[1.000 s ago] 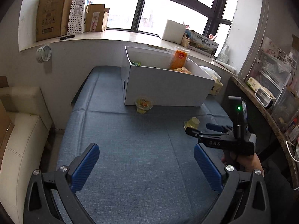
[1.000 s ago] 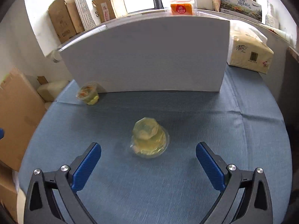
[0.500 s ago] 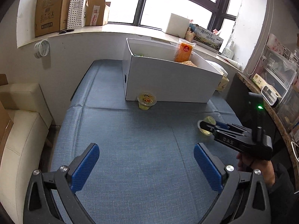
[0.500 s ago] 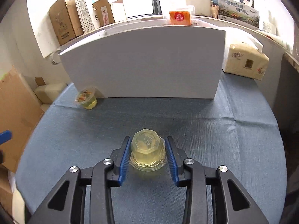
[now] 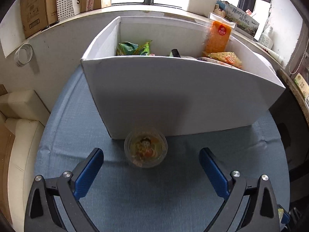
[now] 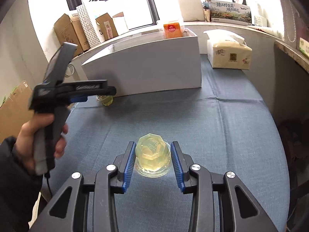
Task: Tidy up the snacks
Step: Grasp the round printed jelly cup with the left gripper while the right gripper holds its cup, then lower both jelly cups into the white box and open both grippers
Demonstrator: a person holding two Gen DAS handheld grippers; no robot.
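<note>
Table: blue cloth-covered table point(image 5: 158, 199), windowsill behind.
My left gripper point(image 5: 150, 164): spread wide around clear fruit jelly cup point(image 5: 145, 149) by tall white cardboard box point(image 5: 173, 96).
My right gripper point(image 6: 152, 161): clamping upturned clear yellow jelly cup point(image 6: 152, 154).
Writing: unreadable.

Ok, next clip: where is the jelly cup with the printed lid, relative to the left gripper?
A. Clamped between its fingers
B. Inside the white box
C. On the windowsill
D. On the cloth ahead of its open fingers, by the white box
D: the jelly cup with the printed lid sits on the cloth against the white box, ahead of the open left gripper, untouched.
</note>
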